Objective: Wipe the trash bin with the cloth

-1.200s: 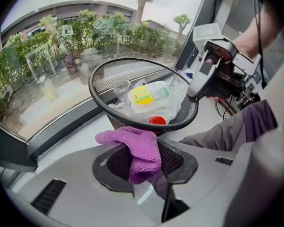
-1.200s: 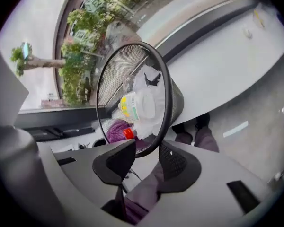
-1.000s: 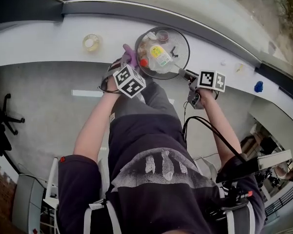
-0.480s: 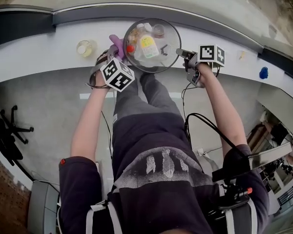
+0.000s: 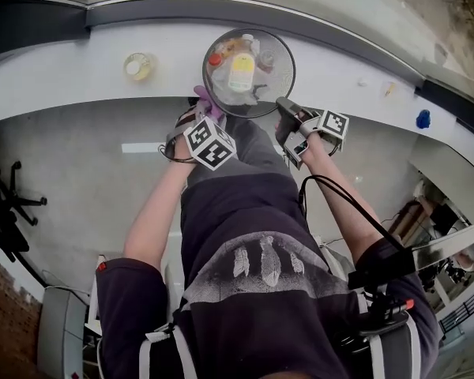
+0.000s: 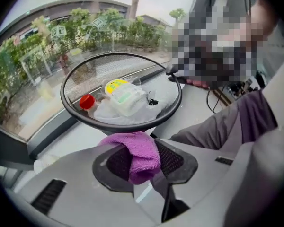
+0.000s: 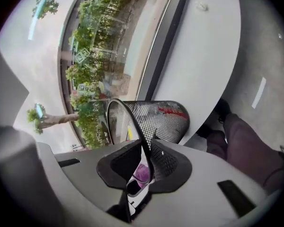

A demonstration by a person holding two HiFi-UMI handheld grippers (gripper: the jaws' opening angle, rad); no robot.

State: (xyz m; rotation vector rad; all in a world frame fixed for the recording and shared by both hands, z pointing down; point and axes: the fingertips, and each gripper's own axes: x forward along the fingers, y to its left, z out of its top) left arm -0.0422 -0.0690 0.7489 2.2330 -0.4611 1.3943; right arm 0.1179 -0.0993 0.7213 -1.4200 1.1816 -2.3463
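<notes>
1. Tongs on the right (image 7: 144,167) have just been closing from wide open and then easing off a touch. The thin rim of the trash bin (image 7: 168,119) now runs between them and they pinch it, at about 4 o'clock on the bin in the head view.
2. That hand has also rolled; a second ago its marker cube faced up flat, and now it sits tilted.
3. Left tongs (image 6: 142,163) are clamped on the purple cloth (image 6: 135,152), unchanged. The cloth has slid from about 9 o'clock on the rim to about 7 o'clock and touches the rim's outside there.
4. The bin sits at 12 o'clock in the head view, at the near edge of the white tabletop (image 5: 79,77), with trash such as a red-capped bottle (image 6: 86,101) inside.
5. My reading is that the right hand now steadies the bin, so the cloth can press harder. Wiping looks under way along the near rim, with most of the rim and the mesh wall left to do.
</notes>
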